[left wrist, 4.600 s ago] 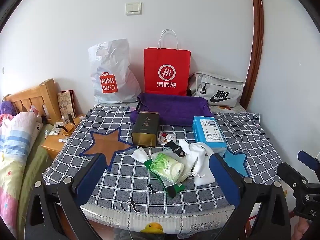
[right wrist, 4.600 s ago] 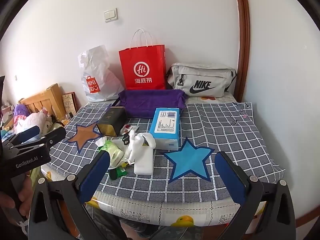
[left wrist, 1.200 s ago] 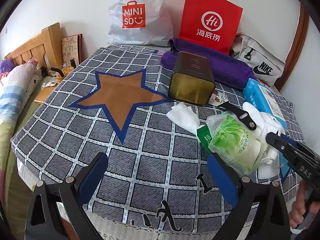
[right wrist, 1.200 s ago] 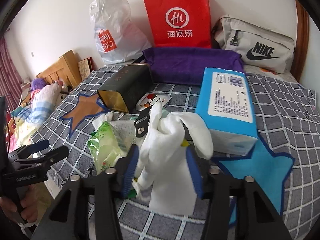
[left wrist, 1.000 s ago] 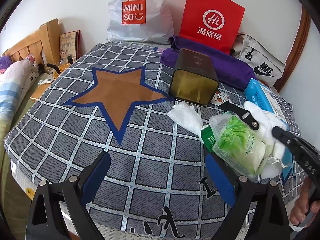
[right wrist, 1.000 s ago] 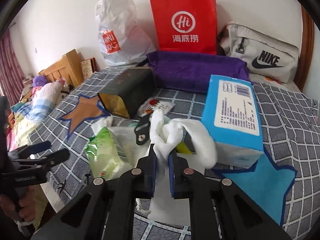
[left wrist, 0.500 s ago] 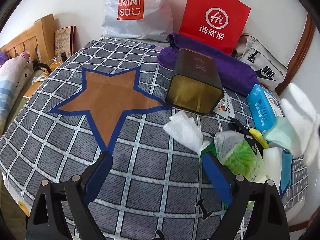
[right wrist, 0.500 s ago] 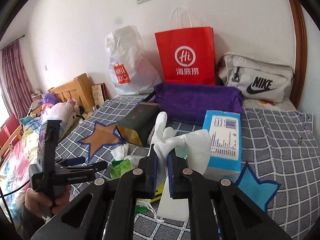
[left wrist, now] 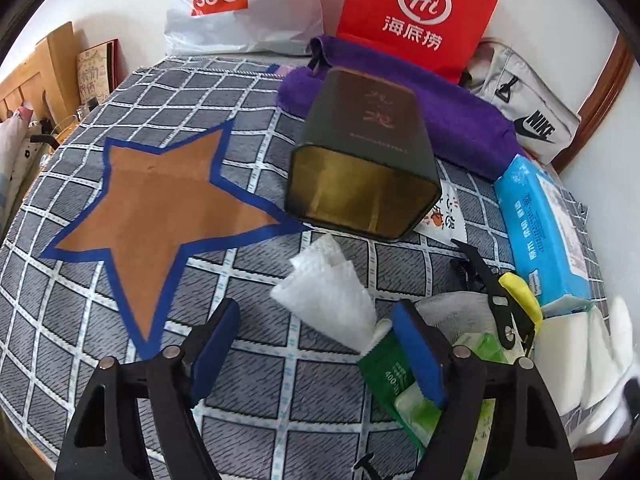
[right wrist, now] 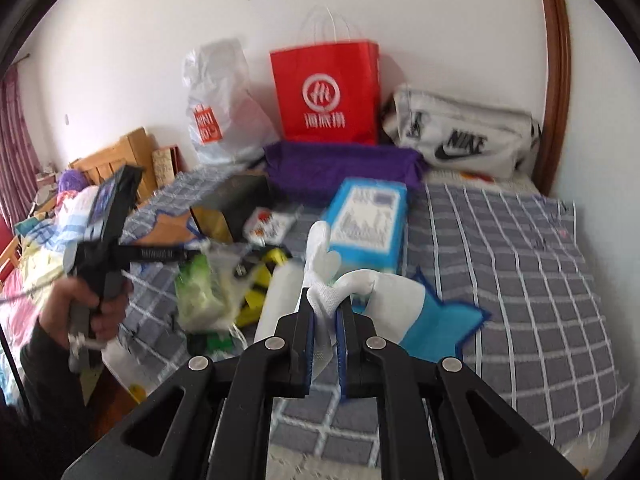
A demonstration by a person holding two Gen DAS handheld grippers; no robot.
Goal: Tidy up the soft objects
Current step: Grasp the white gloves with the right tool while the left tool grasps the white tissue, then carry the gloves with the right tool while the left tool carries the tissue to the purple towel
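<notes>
The right gripper (right wrist: 325, 312) is clamped on a white cloth (right wrist: 374, 286), lifted above the blue star (right wrist: 444, 326); only the right view shows this grip. The left gripper (left wrist: 316, 344) gapes wide, holding nothing, over a tissue (left wrist: 326, 298) beside the tin (left wrist: 362, 176). The right view is blurred; the green pack (left wrist: 420, 384) is half hidden.

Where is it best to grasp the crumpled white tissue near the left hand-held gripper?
Probably the raised, crumpled peak of the white tissue, approached from above with the open left hand-held gripper. Its lower edge tucks under the green pack.
</notes>
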